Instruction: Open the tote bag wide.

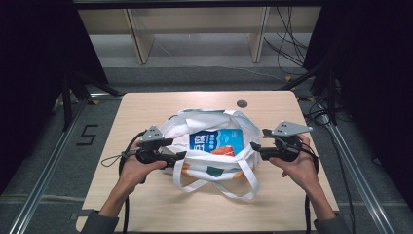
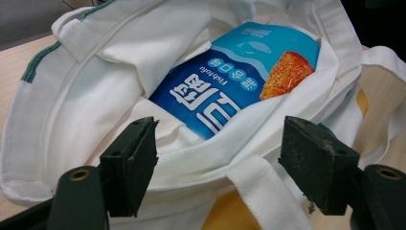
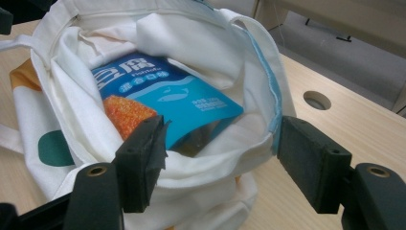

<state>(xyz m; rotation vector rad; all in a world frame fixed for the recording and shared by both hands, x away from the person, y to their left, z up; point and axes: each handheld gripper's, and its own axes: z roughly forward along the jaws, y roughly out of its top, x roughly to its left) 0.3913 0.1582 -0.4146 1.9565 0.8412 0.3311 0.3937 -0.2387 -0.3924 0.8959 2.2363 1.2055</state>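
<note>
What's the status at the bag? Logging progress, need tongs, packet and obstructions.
Left tongs and right tongs open at the white tote bag rim. Blue packet lies inside. Nothing blocking.

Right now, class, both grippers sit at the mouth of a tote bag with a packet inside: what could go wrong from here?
1. Both the left gripper and right gripper stand open around the white tote bag rim, so the limp cloth may slump over the blue fish tofu packet.
2. The loose handle strap lies near the left gripper and could snag a jaw.
3. Closing again might pinch the packet along with the cloth.
</note>
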